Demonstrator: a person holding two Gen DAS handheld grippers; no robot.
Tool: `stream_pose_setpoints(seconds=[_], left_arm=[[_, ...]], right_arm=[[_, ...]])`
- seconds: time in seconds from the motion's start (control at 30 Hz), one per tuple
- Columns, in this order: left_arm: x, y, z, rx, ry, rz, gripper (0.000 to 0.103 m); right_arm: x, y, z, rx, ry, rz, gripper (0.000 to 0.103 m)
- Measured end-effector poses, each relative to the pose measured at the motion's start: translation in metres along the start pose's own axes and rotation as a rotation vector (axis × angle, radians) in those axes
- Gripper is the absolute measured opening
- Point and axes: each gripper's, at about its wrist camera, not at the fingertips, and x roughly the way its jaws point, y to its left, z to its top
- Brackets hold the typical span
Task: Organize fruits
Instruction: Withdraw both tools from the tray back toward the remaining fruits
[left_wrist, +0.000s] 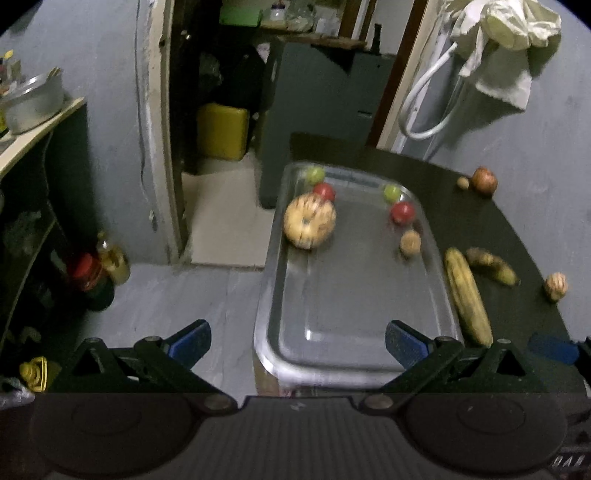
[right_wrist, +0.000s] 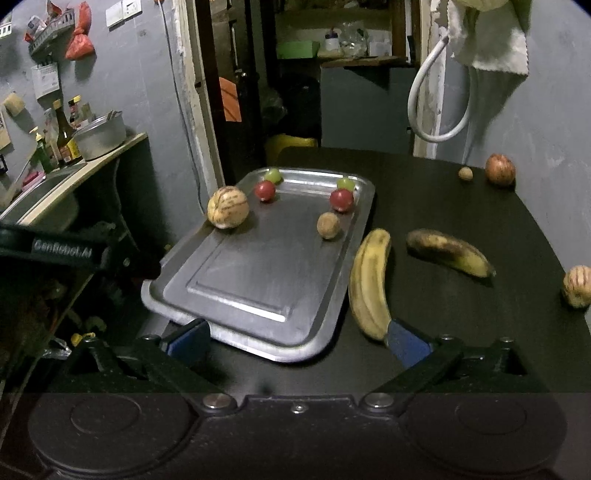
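Note:
A steel tray (left_wrist: 354, 314) (right_wrist: 258, 273) lies on the dark table and holds a large striped yellow melon (left_wrist: 309, 220) (right_wrist: 227, 212), two red fruits (left_wrist: 402, 212) (right_wrist: 341, 199), two green fruits (left_wrist: 392, 192) (right_wrist: 345, 183) and a small brown fruit (left_wrist: 410, 242) (right_wrist: 328, 225). Beside the tray's right rim lie a yellow banana (left_wrist: 468, 296) (right_wrist: 369, 282) and a darker banana (left_wrist: 490, 265) (right_wrist: 450, 252). My left gripper (left_wrist: 297, 343) is open and empty over the tray's near end. My right gripper (right_wrist: 297, 338) is open and empty at the tray's near edge, its right finger (right_wrist: 406, 345) by the yellow banana's tip.
On the table's right lie a small striped fruit (left_wrist: 556, 286) (right_wrist: 577, 286), a reddish apple (left_wrist: 484, 180) (right_wrist: 499, 169) and a small brown nut-like fruit (left_wrist: 463, 182) (right_wrist: 465, 172). A counter with a pot (right_wrist: 101, 136) and bottles stands to the left. The tray overhangs the table's left edge.

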Motion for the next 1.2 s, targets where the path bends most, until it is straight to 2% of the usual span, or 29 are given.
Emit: stream_pose_setpoints(seconds=[0.1,0.23,0.5,0.83,1.1,1.2], left_arm=[[-0.006,0.000,-0.017,0.003,0.028,-0.004,0.102],[-0.009,-0.009,-0.038,0.065,0.084,-0.007,0.102],[-0.004,-0.040,-0.063,0.190,0.196,-0.047,0.102],[0.001,-0.079,-0.064,0.315,0.220,-0.071,0.102],[0.003,-0.102,-0.057,0.392,0.211,-0.082,0.102],[0.003,-0.108,-0.051,0.408,0.183,-0.079,0.102]], right_arm=[[-0.005,-0.003,-0.010,-0.004,0.022,0.005,0.102],[-0.010,-0.011,-0.023,0.004,0.061,0.000,0.102],[-0.025,-0.049,-0.051,0.102,0.094,-0.095,0.102],[-0.048,-0.097,-0.076,0.244,0.093,-0.208,0.102],[-0.057,-0.116,-0.084,0.331,0.049,-0.268,0.102],[-0.056,-0.122,-0.082,0.341,0.019,-0.290,0.102]])
